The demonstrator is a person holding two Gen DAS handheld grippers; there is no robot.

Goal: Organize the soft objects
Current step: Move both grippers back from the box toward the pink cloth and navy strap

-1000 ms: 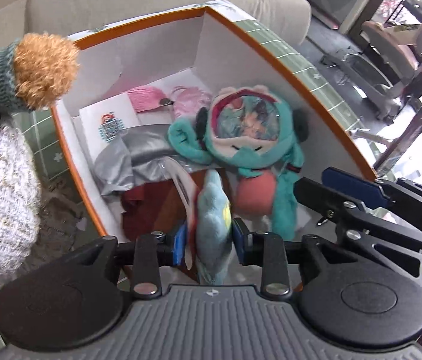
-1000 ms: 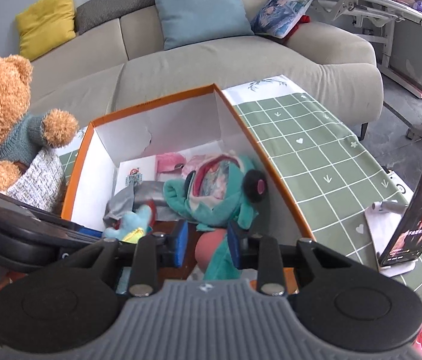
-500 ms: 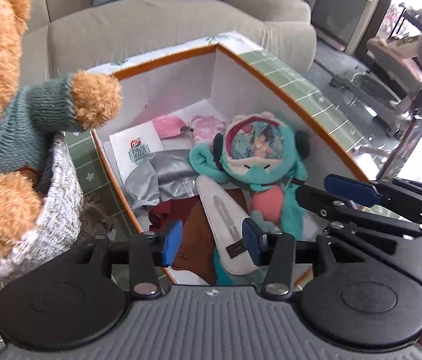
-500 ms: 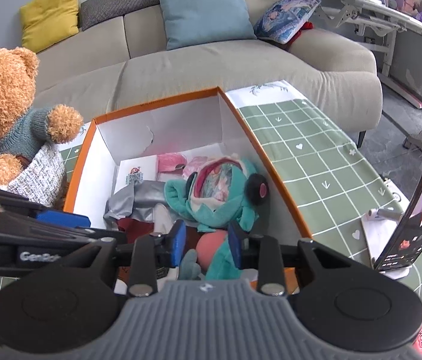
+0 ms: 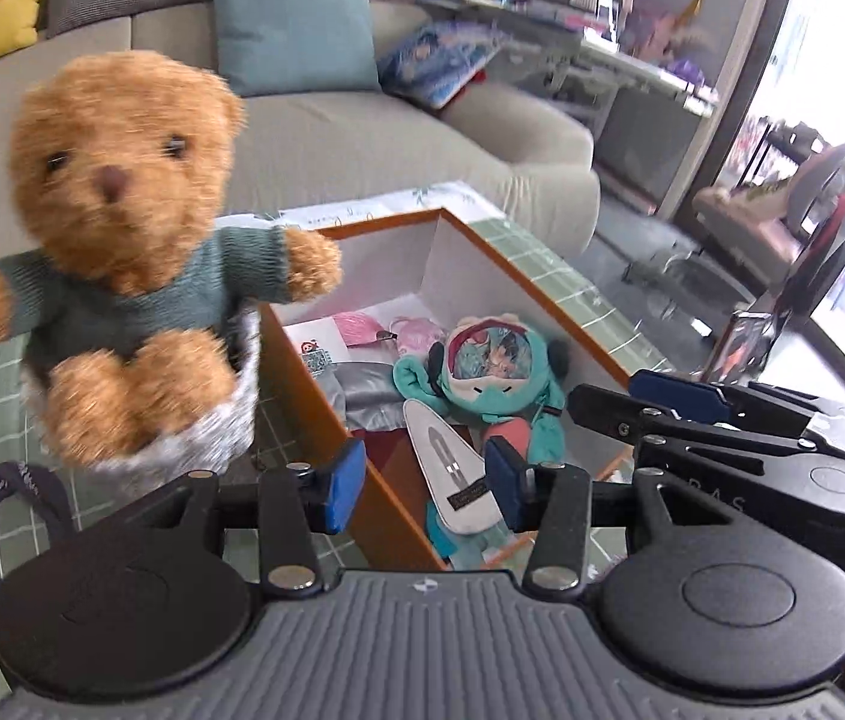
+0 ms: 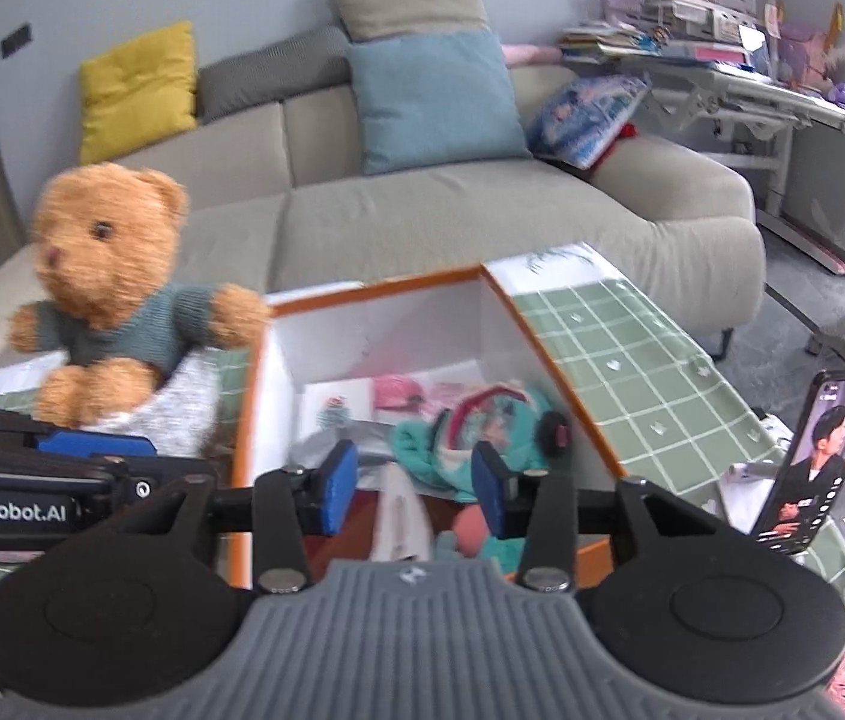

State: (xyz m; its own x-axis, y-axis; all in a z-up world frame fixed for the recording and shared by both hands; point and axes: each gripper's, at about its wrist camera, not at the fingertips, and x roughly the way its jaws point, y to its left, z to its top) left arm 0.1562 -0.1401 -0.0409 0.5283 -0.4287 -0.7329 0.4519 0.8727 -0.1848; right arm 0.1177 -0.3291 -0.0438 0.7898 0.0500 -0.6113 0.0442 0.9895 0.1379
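1. Blue-padded, our left gripper stands spread and empty; our right gripper is opening, gripping nothing.
2. Just beyond both lies the orange-rimmed white cardboard box, holding a teal round-faced plush doll.
3. Farther left sits the brown teddy bear in a green knitted sweater.

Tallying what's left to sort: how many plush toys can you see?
3. A brown teddy bear sits in a knitted pouch left of the orange box; a teal plush doll lies inside; a small blue plush peeks out at its near end. Others may be hidden.
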